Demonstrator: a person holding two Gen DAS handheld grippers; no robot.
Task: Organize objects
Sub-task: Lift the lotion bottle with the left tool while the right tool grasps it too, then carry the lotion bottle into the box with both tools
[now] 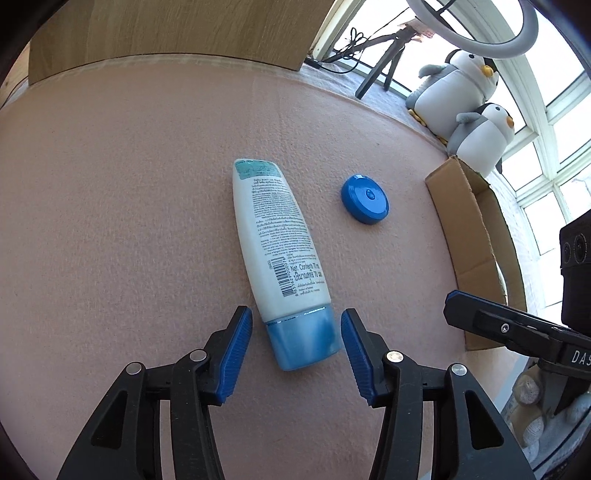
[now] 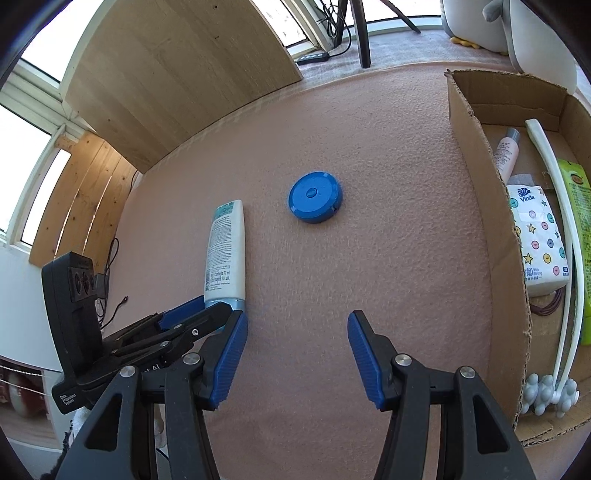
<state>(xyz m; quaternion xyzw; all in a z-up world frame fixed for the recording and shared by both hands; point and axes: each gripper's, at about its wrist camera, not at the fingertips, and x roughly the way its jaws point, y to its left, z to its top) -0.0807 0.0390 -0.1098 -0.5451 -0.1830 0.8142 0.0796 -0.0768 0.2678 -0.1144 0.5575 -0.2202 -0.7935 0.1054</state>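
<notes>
Jaws of the left gripper [image 1: 296, 325] stand apart, one blue pad on either side of the tube's blue cap; a sliver of mat shows between each pad and the cap, so no pad presses on it. Jaws of the right gripper [image 2: 297, 328] stand apart too, with only bare mat between them

Landmark for places: the white tube [image 1: 275, 236]

- Tube lies flat on the pink felt mat [image 1: 110, 221], printed back upward, barcode near the cap end, crimped end pointing away from the left gripper
- Blue round case [image 1: 365, 199], disc-shaped with a small button in its middle, sits on the mat near the tube's far half, on the box side of it, clear of the tube
- Cardboard box [image 2: 476, 206] stands open well beyond the case from the tube, at the mat's edge
- In the box, from the right wrist view: a small pinkish bottle [image 2: 506, 153], a tissue pack [image 2: 539, 243] with coloured dots and stars, a long white massage stick [image 2: 565, 236] with knobbed rollers at its near end, a green packet [image 2: 580, 229] against the far wall
- Right gripper hovers over the mat between tube and box, its left pad just beside the left gripper's fingers at the tube's cap
- Two plush penguins [image 1: 461, 92] sit past the box by the window
- Wooden board [image 1: 177, 33] stands behind the mat, beyond the tube's crimped end
</notes>
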